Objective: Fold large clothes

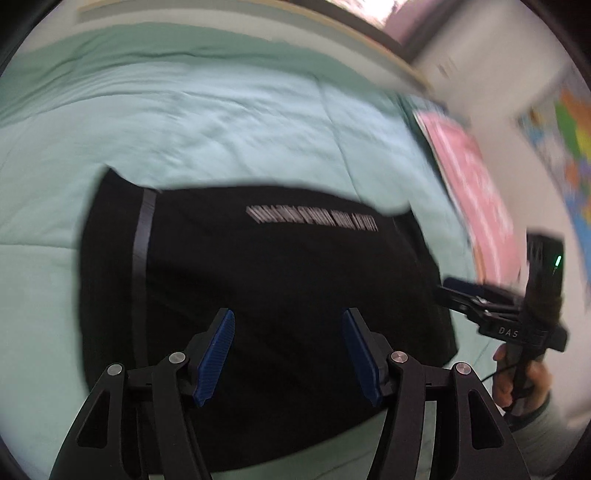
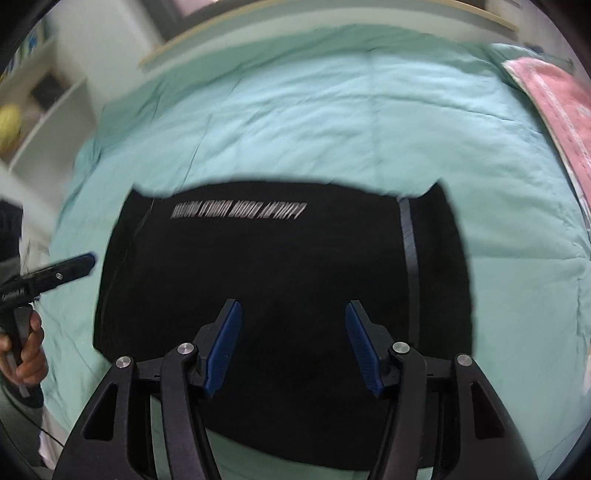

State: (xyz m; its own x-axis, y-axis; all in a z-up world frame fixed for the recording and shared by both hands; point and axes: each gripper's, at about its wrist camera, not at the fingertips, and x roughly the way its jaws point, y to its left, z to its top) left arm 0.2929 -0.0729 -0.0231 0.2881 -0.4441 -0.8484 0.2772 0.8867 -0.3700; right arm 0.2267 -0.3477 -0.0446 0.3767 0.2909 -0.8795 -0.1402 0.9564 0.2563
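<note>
A black garment [image 1: 266, 280] with a line of white lettering and a grey stripe lies folded into a flat block on the mint-green bed cover [image 1: 184, 122]. It also shows in the right wrist view [image 2: 280, 266]. My left gripper [image 1: 288, 325] is open and empty, held above the garment's near half. My right gripper [image 2: 293, 317] is open and empty too, above the same near part. The right gripper also shows in the left wrist view [image 1: 461, 290] at the garment's right edge. The left gripper shows in the right wrist view [image 2: 79, 264] at the garment's left edge.
A pink patterned cloth [image 1: 476, 192] lies along the bed's right side, also in the right wrist view [image 2: 557, 107]. White shelves [image 2: 40, 122] with a yellow ball stand left of the bed. A colourful poster [image 1: 569, 147] hangs on the right wall. The bed's far edge has a pale board [image 1: 258, 22].
</note>
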